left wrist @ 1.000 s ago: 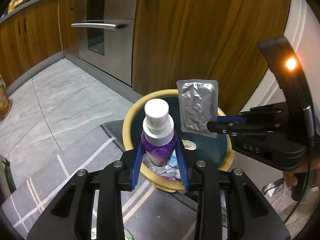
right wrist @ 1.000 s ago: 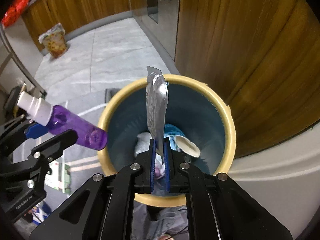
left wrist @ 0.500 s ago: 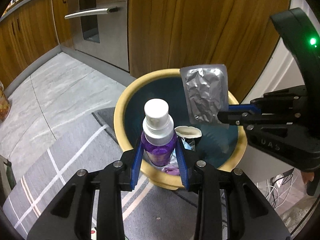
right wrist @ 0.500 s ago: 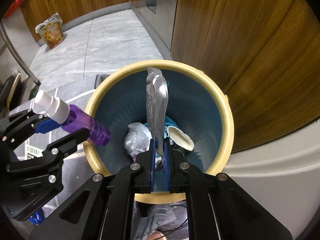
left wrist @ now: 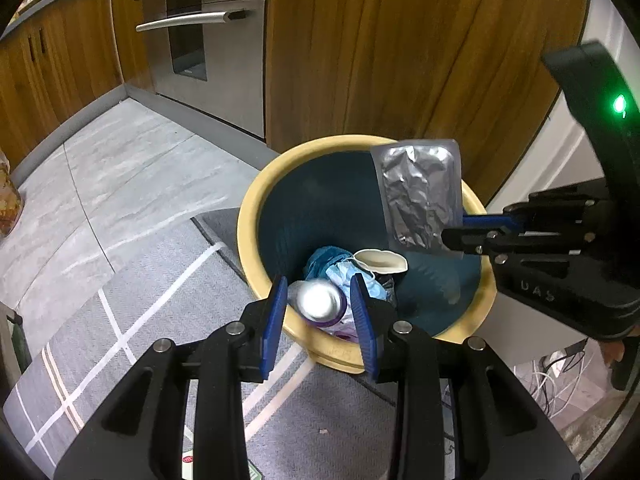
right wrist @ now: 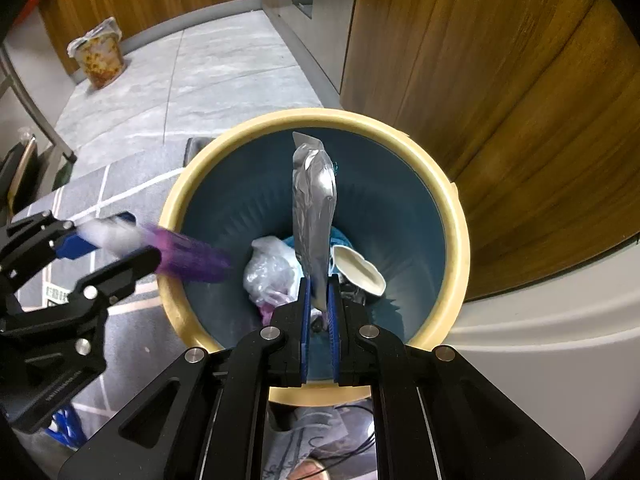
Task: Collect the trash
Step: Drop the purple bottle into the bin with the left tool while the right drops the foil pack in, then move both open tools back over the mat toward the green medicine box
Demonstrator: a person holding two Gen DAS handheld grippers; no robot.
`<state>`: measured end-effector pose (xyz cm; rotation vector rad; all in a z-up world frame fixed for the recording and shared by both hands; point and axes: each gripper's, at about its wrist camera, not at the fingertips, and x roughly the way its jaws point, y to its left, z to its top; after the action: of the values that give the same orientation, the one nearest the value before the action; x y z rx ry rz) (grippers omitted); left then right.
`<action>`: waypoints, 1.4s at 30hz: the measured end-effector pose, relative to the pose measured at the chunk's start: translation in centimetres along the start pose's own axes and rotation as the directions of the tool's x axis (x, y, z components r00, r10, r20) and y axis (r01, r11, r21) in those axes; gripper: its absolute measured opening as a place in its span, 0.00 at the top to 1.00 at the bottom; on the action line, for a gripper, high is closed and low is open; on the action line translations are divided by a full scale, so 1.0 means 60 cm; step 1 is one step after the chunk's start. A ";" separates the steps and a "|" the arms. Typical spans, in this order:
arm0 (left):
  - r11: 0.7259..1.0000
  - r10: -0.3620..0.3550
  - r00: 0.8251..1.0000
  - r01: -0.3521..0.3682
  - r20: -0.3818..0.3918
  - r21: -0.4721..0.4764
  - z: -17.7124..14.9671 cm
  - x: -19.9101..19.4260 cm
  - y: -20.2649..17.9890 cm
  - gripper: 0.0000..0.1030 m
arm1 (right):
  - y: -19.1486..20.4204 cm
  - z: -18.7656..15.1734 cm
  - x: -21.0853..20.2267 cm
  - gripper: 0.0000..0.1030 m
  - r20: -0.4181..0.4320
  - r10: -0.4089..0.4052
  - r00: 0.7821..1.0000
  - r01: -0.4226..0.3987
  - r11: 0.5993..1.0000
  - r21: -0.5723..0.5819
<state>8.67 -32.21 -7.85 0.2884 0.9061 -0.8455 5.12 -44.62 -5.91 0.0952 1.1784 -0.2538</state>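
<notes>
The left tool (left wrist: pixel 320 300) stands spread; the blurry purple bottle (left wrist: pixel 320 302) sits loose between its fingers, over the bin's (left wrist: pixel 256 204) 7 o'clock rim. The right tool (right wrist: pixel 318 296) pinches a silver packet (right wrist: pixel 314 216) above the bin.

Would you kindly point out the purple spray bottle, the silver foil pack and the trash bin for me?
purple spray bottle (right wrist: pixel 188 256): right wrist view, on its blurred purple body.
silver foil pack (left wrist: pixel 420 196): left wrist view, on the crinkled middle of its face.
trash bin (right wrist: pixel 454 216): right wrist view, on its yellow rim.
</notes>
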 end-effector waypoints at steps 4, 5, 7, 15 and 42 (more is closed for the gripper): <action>1.000 0.001 1.000 -0.001 0.010 -0.015 -0.004 -0.005 0.008 0.69 | -0.001 0.001 -0.002 0.91 0.004 -0.006 1.000 0.006 1.000 0.002; 1.000 0.005 1.000 -0.005 0.010 -0.014 -0.005 -0.007 0.009 0.68 | -0.001 0.001 -0.004 0.91 0.007 -0.007 1.000 0.007 1.000 0.001; 1.000 0.010 1.000 -0.010 0.009 -0.017 -0.006 -0.008 0.013 0.68 | 0.001 0.001 -0.005 0.91 0.012 -0.012 1.000 0.012 1.000 0.002; 0.998 0.042 0.999 -0.041 0.017 -0.057 -0.019 -0.037 0.036 0.67 | 0.006 0.009 -0.010 0.89 0.034 -0.020 0.999 0.020 1.000 -0.001; 0.924 0.291 0.956 -0.273 0.030 -0.270 -0.174 -0.296 0.151 0.25 | 0.098 -0.029 -0.165 0.11 0.276 0.093 0.957 -0.080 0.995 -0.059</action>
<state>3.61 -11.29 -1.27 0.1513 0.8750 -0.4588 1.46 -37.14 2.23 0.0671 0.8971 -0.1560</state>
